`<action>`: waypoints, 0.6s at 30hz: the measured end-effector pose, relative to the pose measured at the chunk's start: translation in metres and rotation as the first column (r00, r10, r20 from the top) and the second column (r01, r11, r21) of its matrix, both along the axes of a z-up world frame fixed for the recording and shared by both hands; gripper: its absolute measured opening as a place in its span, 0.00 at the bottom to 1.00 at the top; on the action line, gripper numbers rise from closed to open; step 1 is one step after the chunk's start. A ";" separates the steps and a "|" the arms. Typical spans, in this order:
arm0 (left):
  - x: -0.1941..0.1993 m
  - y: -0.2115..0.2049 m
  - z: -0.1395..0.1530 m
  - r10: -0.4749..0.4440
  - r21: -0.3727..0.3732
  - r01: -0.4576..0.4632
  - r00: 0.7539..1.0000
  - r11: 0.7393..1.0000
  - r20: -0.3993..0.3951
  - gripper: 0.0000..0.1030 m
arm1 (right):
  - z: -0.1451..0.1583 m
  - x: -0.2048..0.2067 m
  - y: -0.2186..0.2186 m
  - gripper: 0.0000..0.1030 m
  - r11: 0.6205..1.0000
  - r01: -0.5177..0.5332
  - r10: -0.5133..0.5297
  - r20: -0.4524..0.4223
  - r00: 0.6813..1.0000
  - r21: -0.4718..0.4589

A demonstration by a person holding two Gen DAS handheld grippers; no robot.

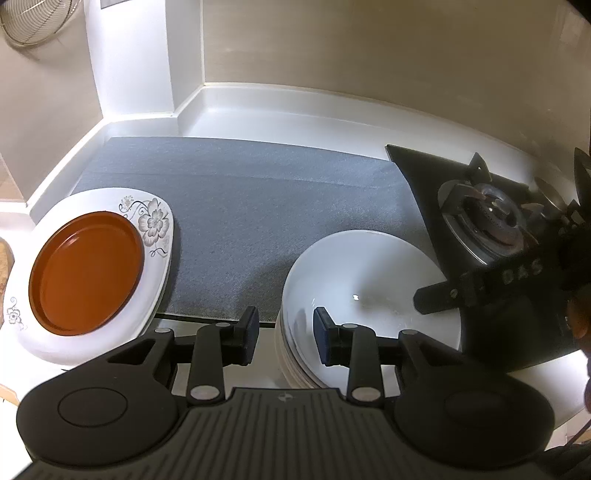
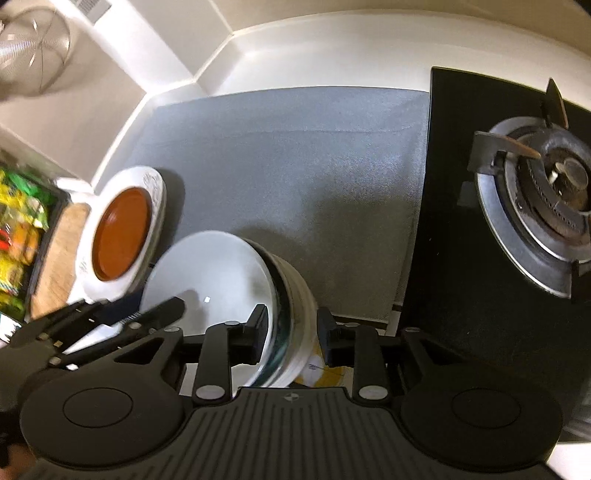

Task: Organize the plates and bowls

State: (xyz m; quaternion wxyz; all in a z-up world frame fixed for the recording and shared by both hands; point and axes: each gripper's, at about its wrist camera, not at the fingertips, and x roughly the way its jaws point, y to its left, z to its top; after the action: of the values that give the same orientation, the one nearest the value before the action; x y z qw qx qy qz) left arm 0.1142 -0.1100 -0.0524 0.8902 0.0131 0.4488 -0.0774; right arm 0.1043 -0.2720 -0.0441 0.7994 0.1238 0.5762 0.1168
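A stack of white bowls and plates (image 1: 354,291) sits at the near edge of the grey mat (image 1: 240,206). My left gripper (image 1: 286,332) is open, its fingers straddling the stack's left rim. In the right wrist view the same stack (image 2: 218,273) is straddled by my open right gripper (image 2: 291,332) at its right rim. An orange plate (image 1: 86,271) lies inside a white flowered dish (image 1: 155,221) at the left; both show in the right wrist view, the plate (image 2: 120,232) and the dish (image 2: 155,184).
A black gas hob with a burner (image 2: 546,206) is at the right, also seen in the left wrist view (image 1: 484,218). A wire basket (image 1: 33,18) hangs at upper left. Colourful packets in a crate (image 2: 18,229) and a wooden board (image 2: 59,254) lie far left.
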 end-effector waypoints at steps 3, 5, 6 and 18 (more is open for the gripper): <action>-0.001 0.000 0.000 0.006 0.000 -0.006 1.000 1.000 -0.003 0.37 | -0.003 -0.001 0.004 0.30 1.000 -0.021 0.022 0.018 1.000 -0.018; -0.002 0.001 -0.001 0.009 0.000 -0.009 1.000 1.000 -0.005 0.39 | -0.004 -0.001 0.006 0.30 0.999 -0.032 0.033 0.035 0.999 -0.030; -0.003 0.001 -0.002 0.011 -0.001 -0.011 1.000 1.000 -0.009 0.41 | -0.005 -0.001 0.007 0.30 0.999 -0.037 0.038 0.037 0.999 -0.037; 0.002 0.019 -0.023 0.133 -0.150 -0.151 0.984 0.977 -0.120 0.61 | -0.021 0.002 0.012 0.37 0.997 -0.067 0.067 0.005 0.998 -0.027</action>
State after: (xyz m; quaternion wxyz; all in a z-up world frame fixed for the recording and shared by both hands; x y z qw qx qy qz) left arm 0.1164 -0.0913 -0.0754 0.8657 -0.0942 0.4891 -0.0497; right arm 0.1068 -0.2596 -0.0651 0.7982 0.0934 0.5792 0.1363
